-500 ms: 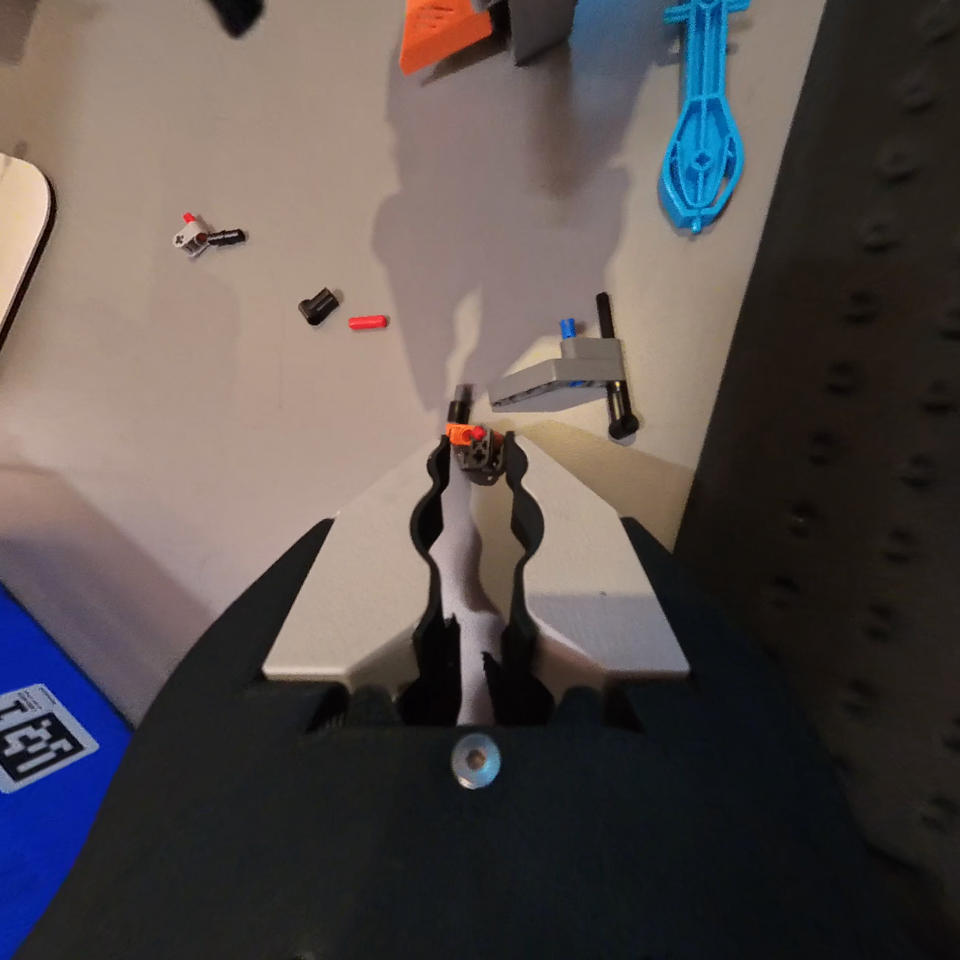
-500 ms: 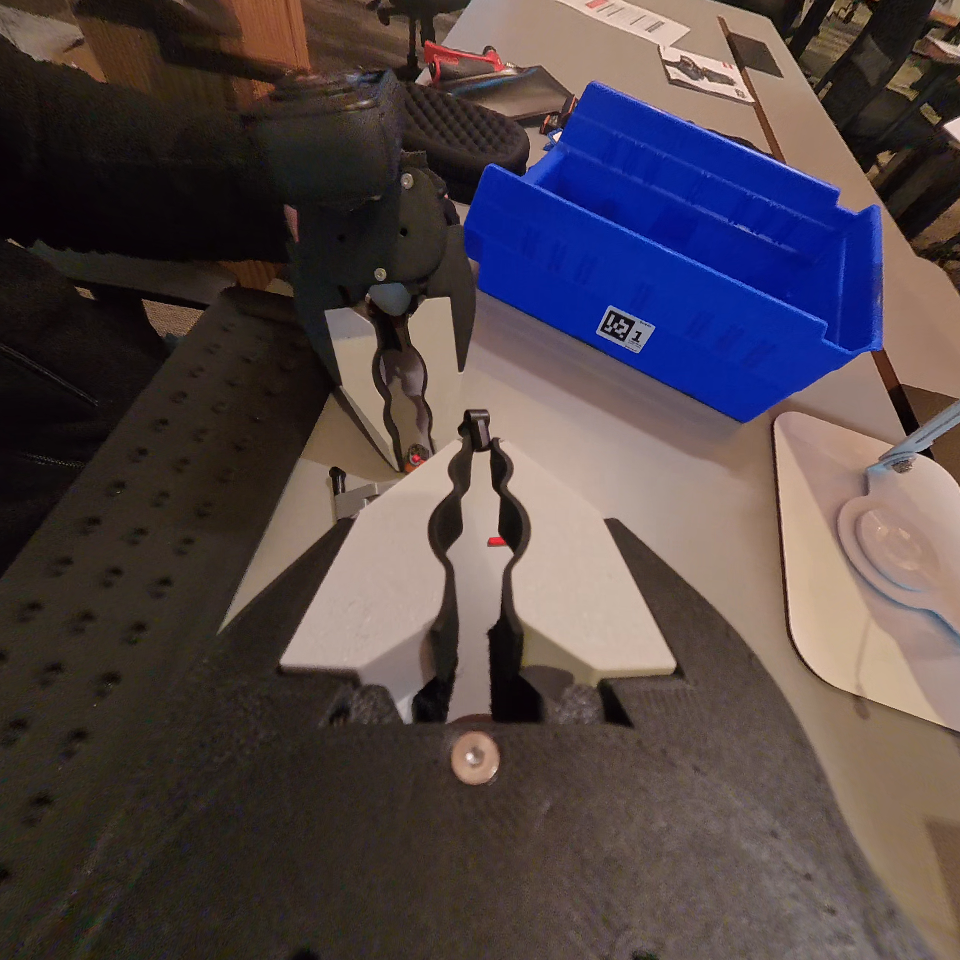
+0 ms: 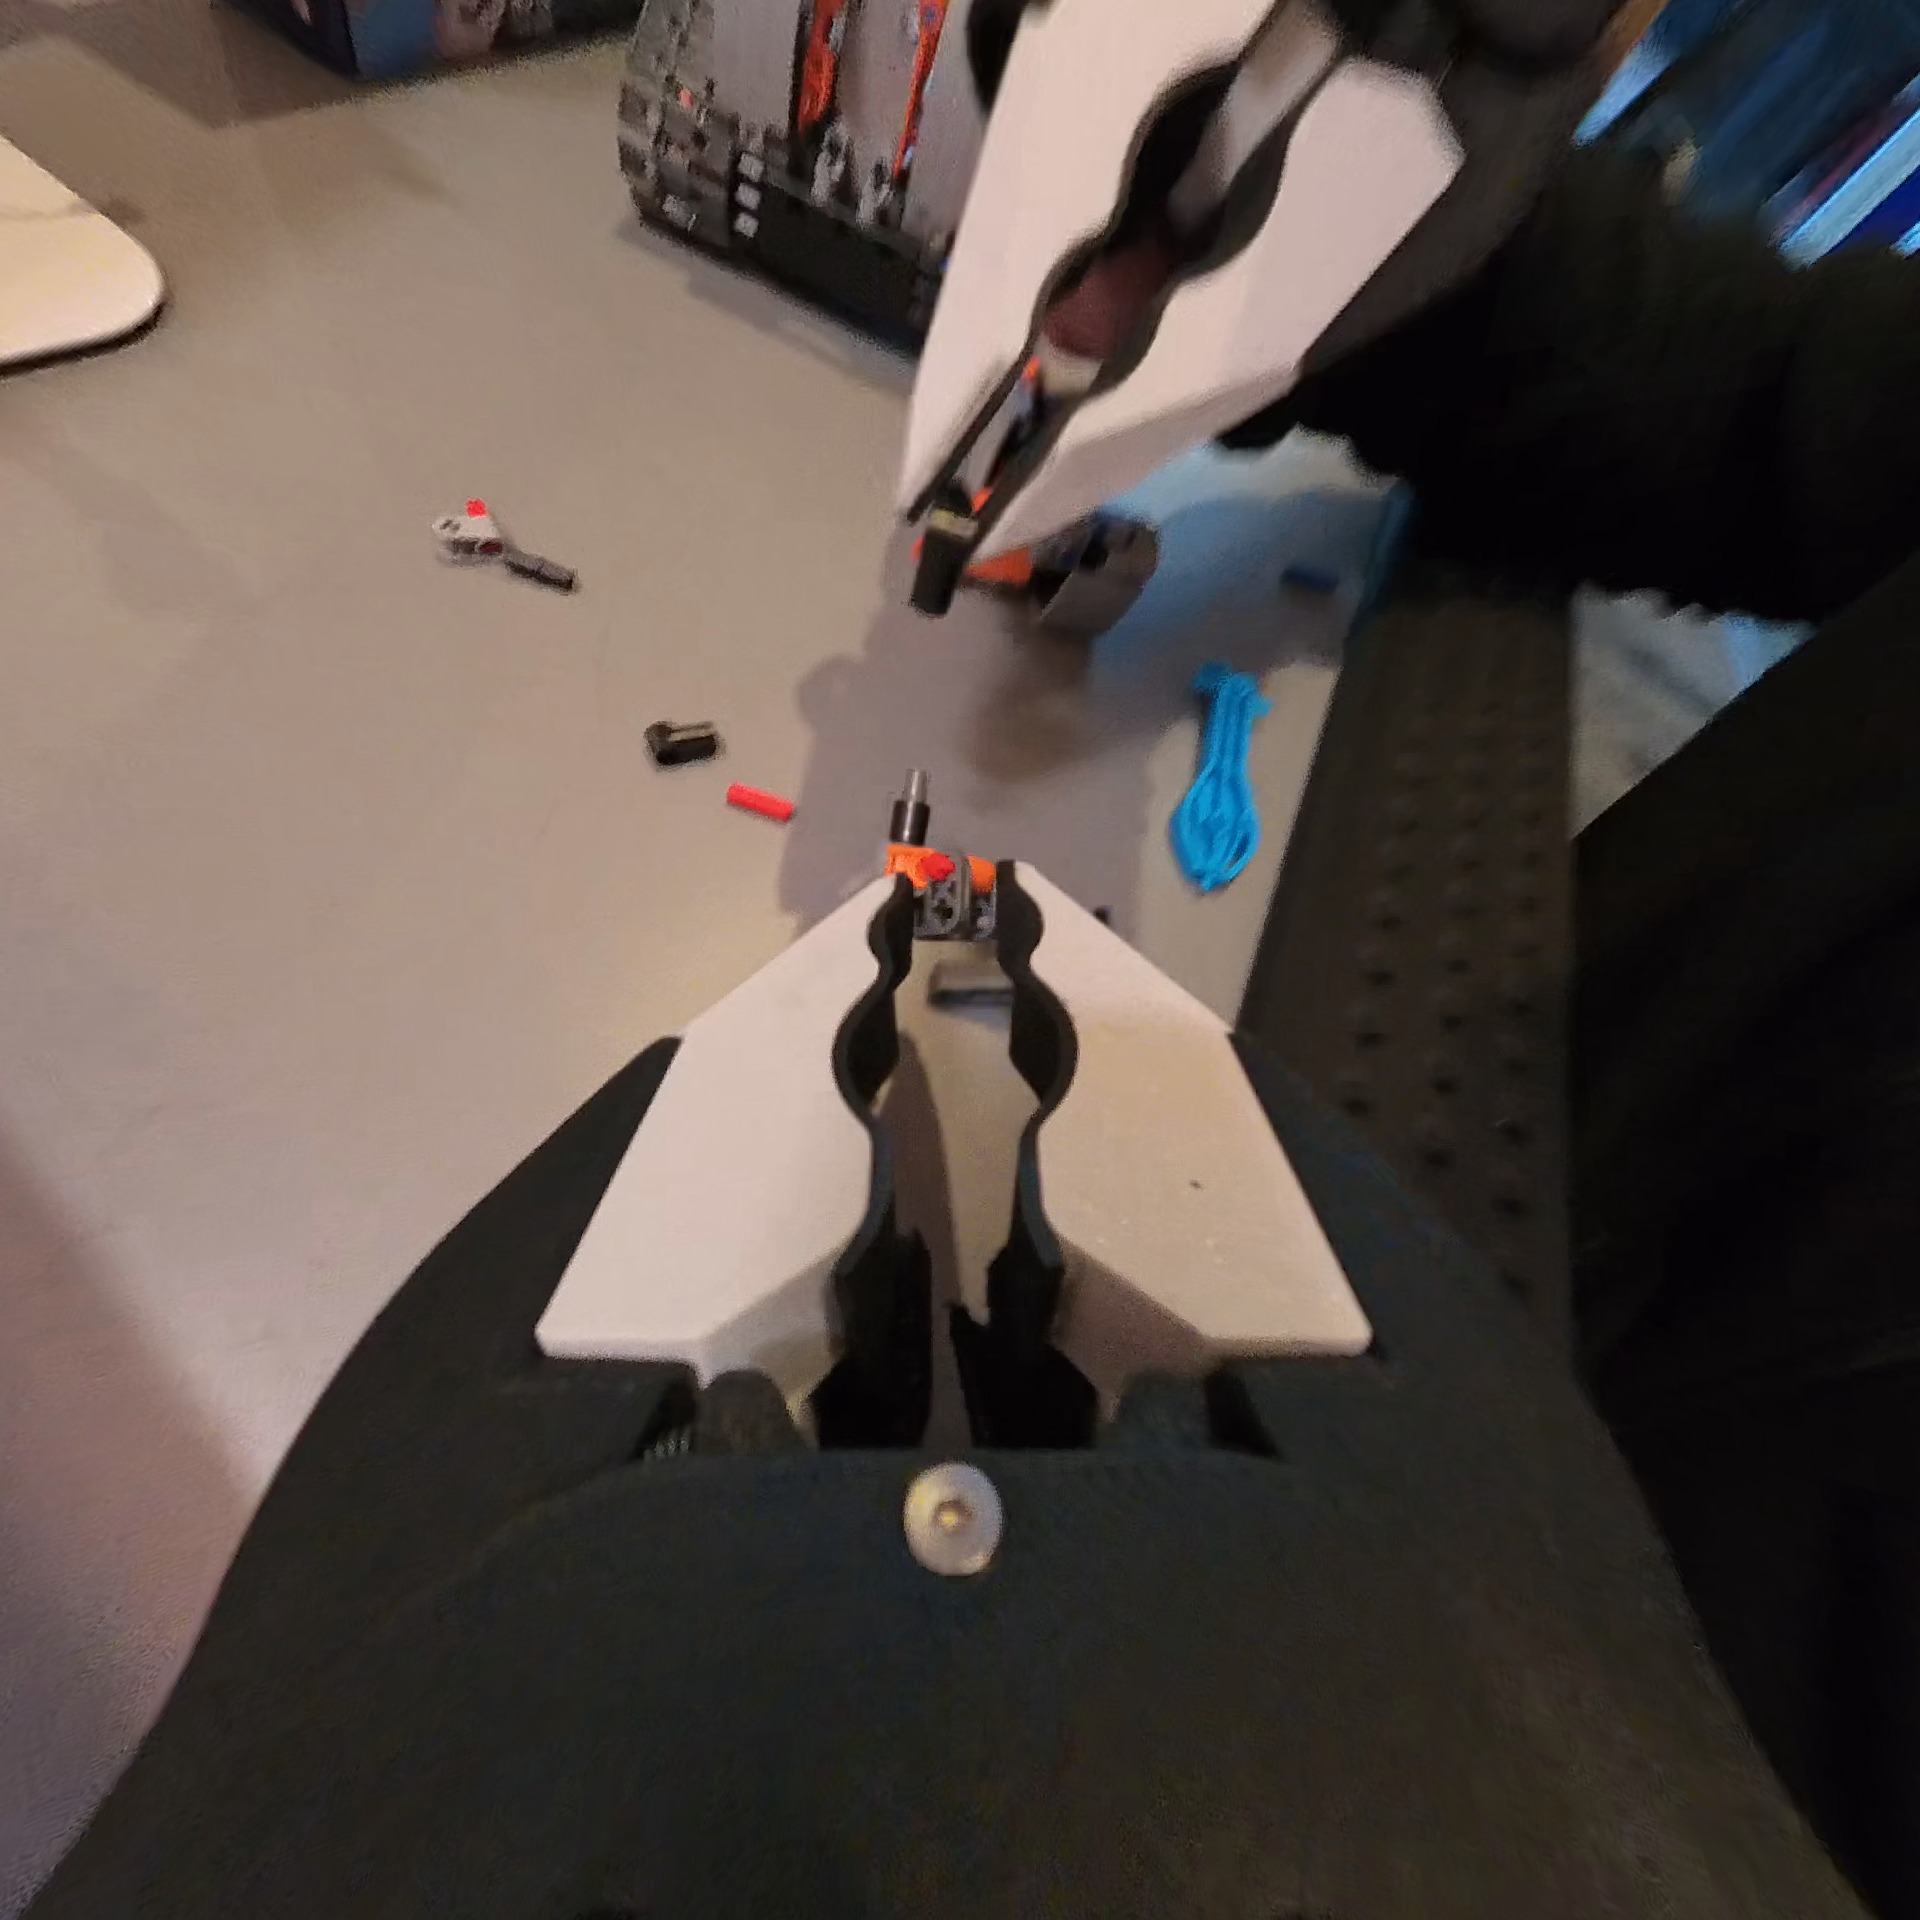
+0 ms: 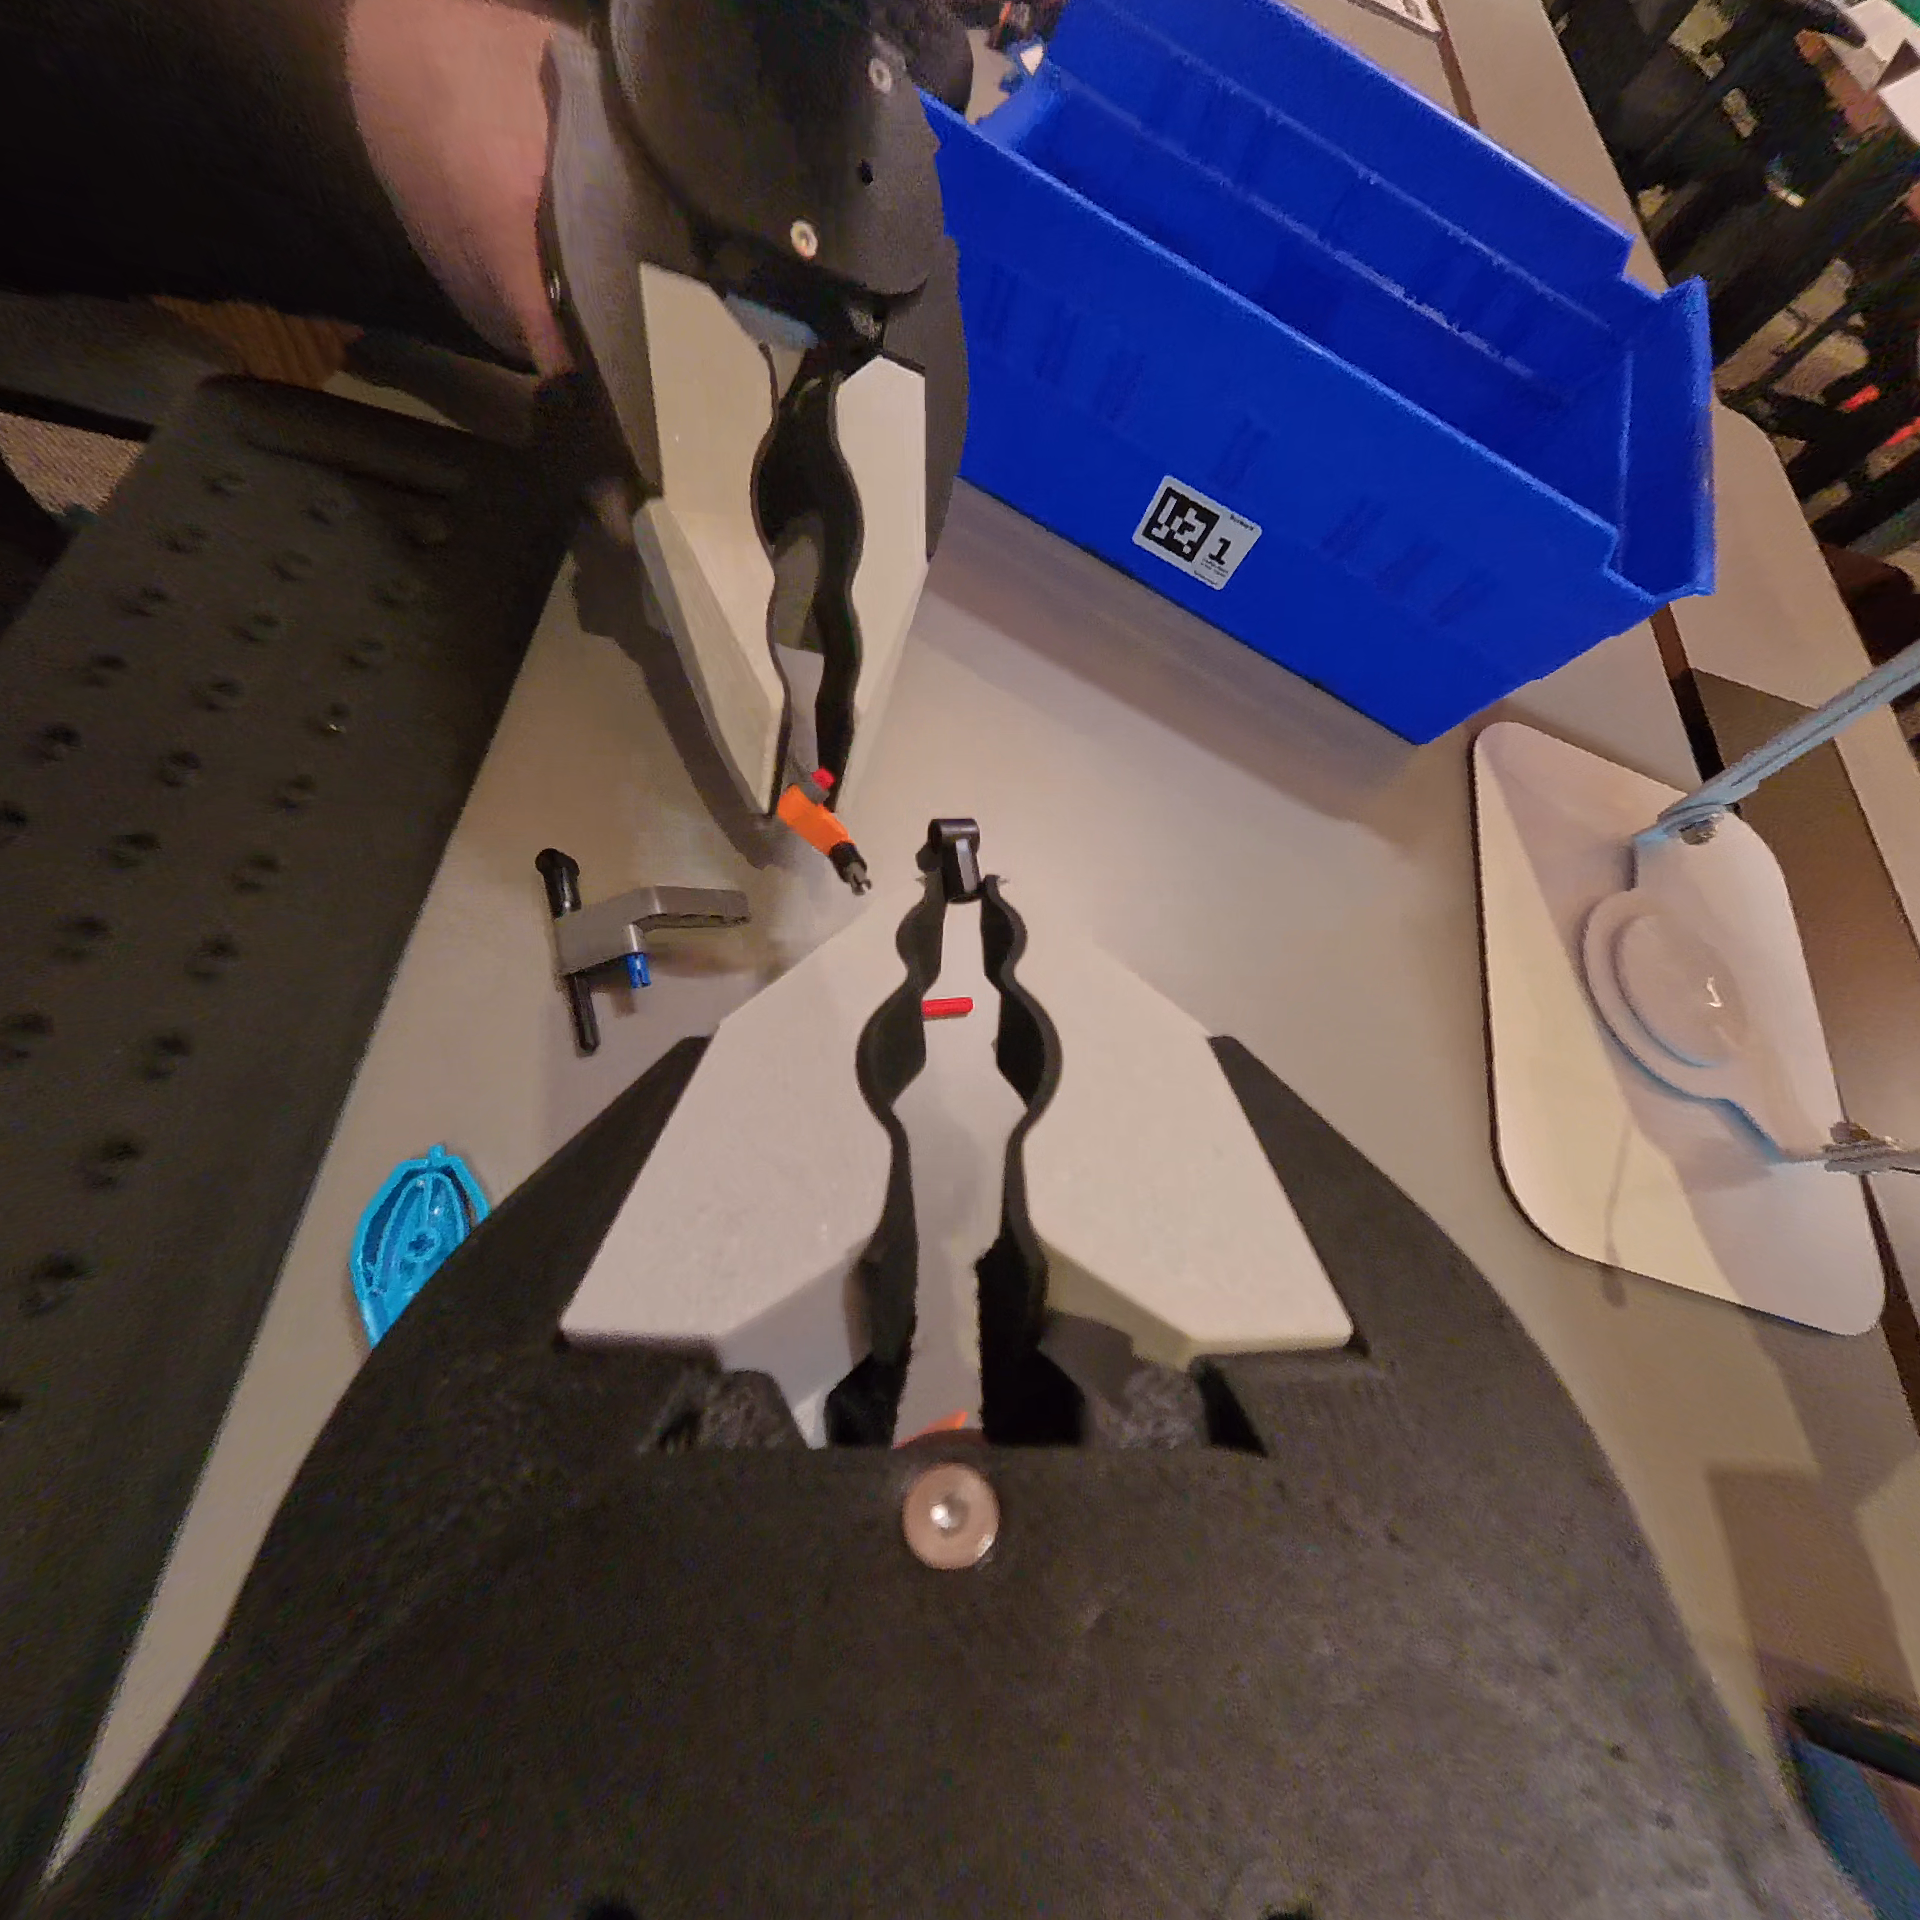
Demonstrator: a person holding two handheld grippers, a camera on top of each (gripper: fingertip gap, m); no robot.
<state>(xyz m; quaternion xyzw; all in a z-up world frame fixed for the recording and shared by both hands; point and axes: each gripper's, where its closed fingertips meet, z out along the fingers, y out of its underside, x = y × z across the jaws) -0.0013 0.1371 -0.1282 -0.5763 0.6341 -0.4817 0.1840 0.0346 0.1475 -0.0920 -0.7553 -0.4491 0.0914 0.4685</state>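
The left hand-held gripper (image 3: 945,894), angled down, pinches an orange-and-grey assembly (image 3: 940,888); the right hand-held gripper (image 4: 956,883) nips a black connector (image 4: 954,854).

The right gripper (image 3: 940,540) is being smeared by motion blur in the left wrist view, its body being cut off by the top edge. The blue bin (image 4: 1351,343) is being cropped at the top.

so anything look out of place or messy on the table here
Only loose bits scattered on the table: a red pin, a black connector and a small grey piece lie apart. The blue bin stands upright; nothing looks damaged.
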